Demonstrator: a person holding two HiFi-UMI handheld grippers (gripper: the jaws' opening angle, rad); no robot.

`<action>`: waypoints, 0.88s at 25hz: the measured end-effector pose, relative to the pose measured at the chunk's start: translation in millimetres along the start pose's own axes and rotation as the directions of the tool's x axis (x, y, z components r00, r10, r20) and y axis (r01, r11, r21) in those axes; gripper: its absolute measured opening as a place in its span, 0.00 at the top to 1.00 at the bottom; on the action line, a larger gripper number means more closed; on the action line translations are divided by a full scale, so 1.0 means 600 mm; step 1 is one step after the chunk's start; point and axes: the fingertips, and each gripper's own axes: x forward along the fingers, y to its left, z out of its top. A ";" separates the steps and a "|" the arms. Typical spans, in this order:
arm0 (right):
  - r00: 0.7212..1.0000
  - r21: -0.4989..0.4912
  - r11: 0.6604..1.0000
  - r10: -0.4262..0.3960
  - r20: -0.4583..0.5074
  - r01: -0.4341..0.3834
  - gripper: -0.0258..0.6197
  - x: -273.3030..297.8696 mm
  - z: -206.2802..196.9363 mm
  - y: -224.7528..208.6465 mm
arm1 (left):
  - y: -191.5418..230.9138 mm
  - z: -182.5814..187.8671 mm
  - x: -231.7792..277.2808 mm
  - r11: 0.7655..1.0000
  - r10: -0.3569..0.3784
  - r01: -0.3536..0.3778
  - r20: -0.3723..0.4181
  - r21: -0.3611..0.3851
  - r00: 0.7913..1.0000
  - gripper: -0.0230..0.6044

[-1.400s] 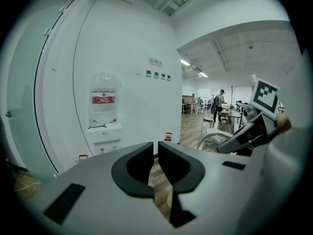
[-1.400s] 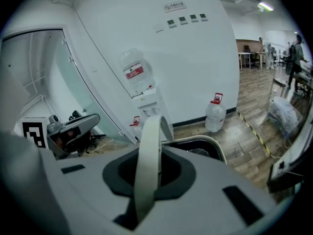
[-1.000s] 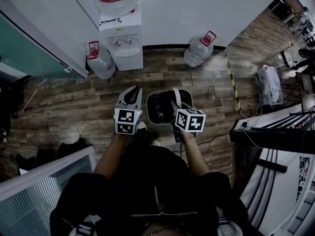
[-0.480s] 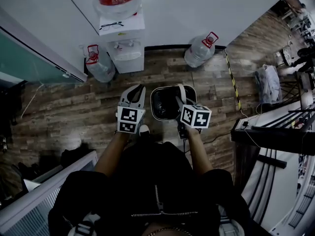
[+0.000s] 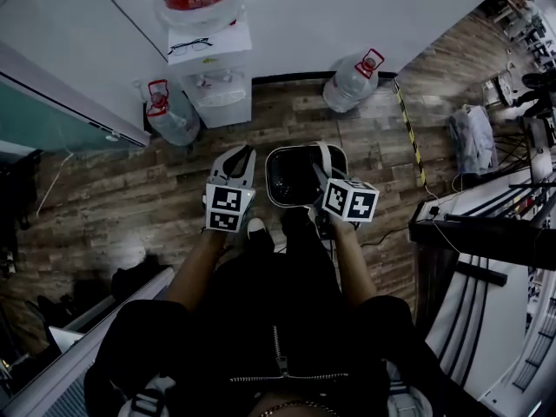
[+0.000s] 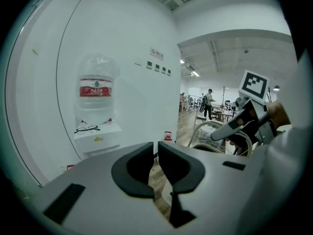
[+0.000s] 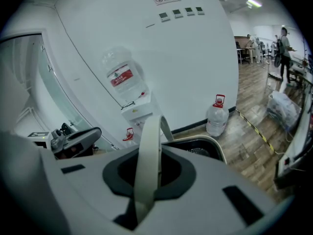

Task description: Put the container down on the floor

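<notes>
A white container (image 5: 271,170) with a dark inside hangs in front of me by its pale arched handle (image 5: 323,155). My right gripper (image 5: 320,177) is shut on that handle, which runs up between its jaws in the right gripper view, handle (image 7: 149,151), with the container rim (image 7: 211,144) beyond it. My left gripper (image 5: 238,156) is beside the container's left side, shut and with nothing in it. In the left gripper view its jaws (image 6: 156,153) nearly touch, and the container (image 6: 211,131) shows to the right.
A water dispenser (image 5: 210,63) stands against the white wall ahead, with water bottles on the wooden floor at its left (image 5: 169,113) and right (image 5: 352,81). Yellow-black tape (image 5: 408,137) crosses the floor. A dark desk (image 5: 486,226) is at the right, a glass partition (image 5: 52,354) at the lower left.
The container and both grippers have shifted slightly right and towards the wall. The right gripper's hold on the handle is unchanged, and the left gripper stays shut.
</notes>
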 end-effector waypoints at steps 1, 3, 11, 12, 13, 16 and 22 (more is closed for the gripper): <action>1.000 -0.003 1.000 0.000 0.000 0.000 0.91 0.002 0.002 -0.002 | -0.001 0.000 0.004 1.000 -0.002 0.002 -0.003 0.001 1.000 0.90; 1.000 -0.016 1.000 0.002 -0.005 -0.002 0.91 0.008 0.008 -0.005 | -0.003 0.003 0.012 1.000 -0.002 0.002 -0.008 0.004 1.000 0.90; 0.998 -0.051 0.998 0.040 -0.042 -0.042 0.91 0.061 0.040 -0.044 | -0.001 0.009 0.073 0.999 0.048 -0.048 -0.042 0.004 0.998 0.90; 0.998 -0.056 0.997 0.048 -0.048 -0.050 0.91 0.069 0.050 -0.053 | 0.000 0.015 0.085 0.998 0.060 -0.059 -0.043 0.005 0.997 0.90; 0.997 -0.061 0.996 0.057 -0.054 -0.061 0.91 0.077 0.061 -0.061 | 0.001 0.020 0.097 0.997 0.072 -0.072 -0.043 0.006 0.996 0.90; 0.993 -0.070 0.993 0.094 -0.070 -0.099 0.91 0.102 0.091 -0.085 | 0.006 0.033 0.132 0.993 0.117 -0.117 -0.051 0.001 0.992 0.90; 0.984 -0.080 0.986 0.139 -0.111 -0.148 0.91 0.148 0.153 -0.124 | 0.009 0.056 0.194 0.980 0.195 -0.197 -0.077 -0.018 0.978 0.90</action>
